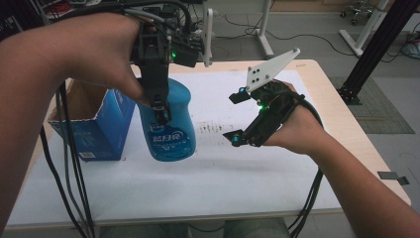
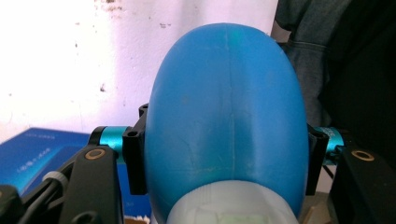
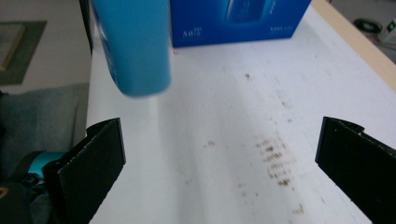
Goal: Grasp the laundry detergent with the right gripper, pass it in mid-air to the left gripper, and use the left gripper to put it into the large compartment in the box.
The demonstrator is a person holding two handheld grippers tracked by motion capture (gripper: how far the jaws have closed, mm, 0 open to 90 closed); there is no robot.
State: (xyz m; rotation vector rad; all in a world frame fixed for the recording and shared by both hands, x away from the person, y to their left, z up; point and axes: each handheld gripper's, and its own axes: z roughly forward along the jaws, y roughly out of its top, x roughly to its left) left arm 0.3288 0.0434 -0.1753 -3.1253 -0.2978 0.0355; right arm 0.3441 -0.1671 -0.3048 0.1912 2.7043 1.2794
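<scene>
A: Item 1, blue bottle (image 1: 168, 124) — location?

B: Held off the table, upright, approx. centre-left over the white sheet (image 1: 223, 168). Bottom end is seen clear of the sheet in the right gripper view (image 3: 135, 46). White label w/ print noted on the front.

A: Held by what?

B: Left gripper (image 1: 159, 106). Bottle is clamped from above, jaws closed on both sides of the body; in the left gripper view the blue body (image 2: 229, 116) is pressed by a black pad at each flank.

A: Item 2, right gripper (image 1: 238, 116)?

B: Jaws spread wide, nothing between them. Pads are seen far apart w/ bare stained sheet in the gap. Positioned right of the bottle, near but not touching, jaws pointed toward it.

A: Other stock?

B: Blue carton (image 1: 96, 129), top open, set on the sheet's left edge, just beside the bottle; contact btwn the two can't be told. Dark smudges (image 1: 213, 128) logged on the sheet btwn bottle and right gripper. Table (image 1: 337, 114) w/ pale wood edge under the sheet.
</scene>
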